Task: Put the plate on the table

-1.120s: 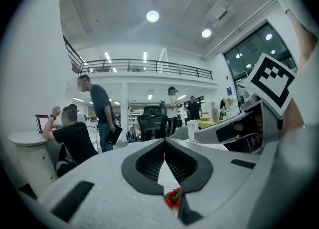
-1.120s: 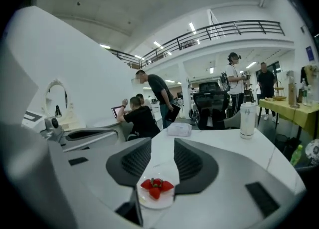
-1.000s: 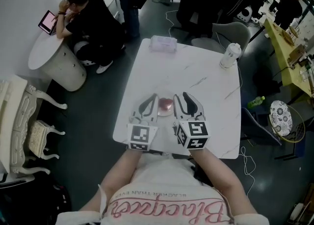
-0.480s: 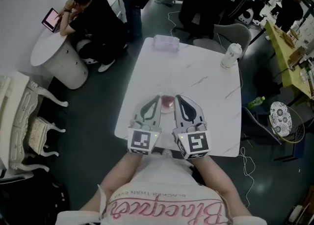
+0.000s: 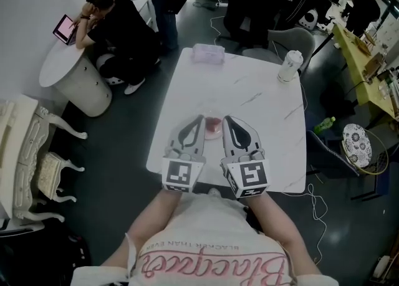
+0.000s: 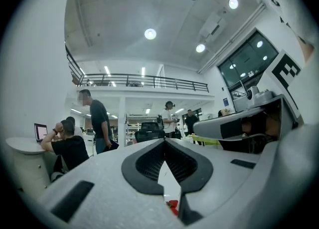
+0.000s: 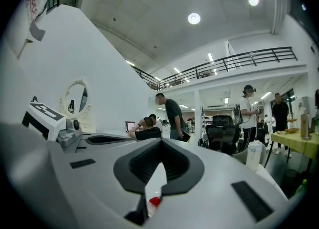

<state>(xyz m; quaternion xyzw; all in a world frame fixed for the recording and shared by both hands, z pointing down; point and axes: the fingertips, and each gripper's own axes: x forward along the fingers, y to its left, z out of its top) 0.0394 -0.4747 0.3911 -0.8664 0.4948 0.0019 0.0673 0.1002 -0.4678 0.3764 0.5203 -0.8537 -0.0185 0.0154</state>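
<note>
a second ago the right gripper (image 5: 226, 118) stood with its jaws wide beside the plate (image 5: 213, 128); now they are closed together on nothing. the left gripper (image 5: 201, 118) is closed and empty too. both have drawn back toward the person, so the small plate lies free on the white counter (image 5: 262, 110), between the two tips and just beside each. it holds something red, too small to tell. at the far edge stand a pale box (image 5: 207, 54) and a lidded cup (image 5: 286, 66), contents unseen.
</note>
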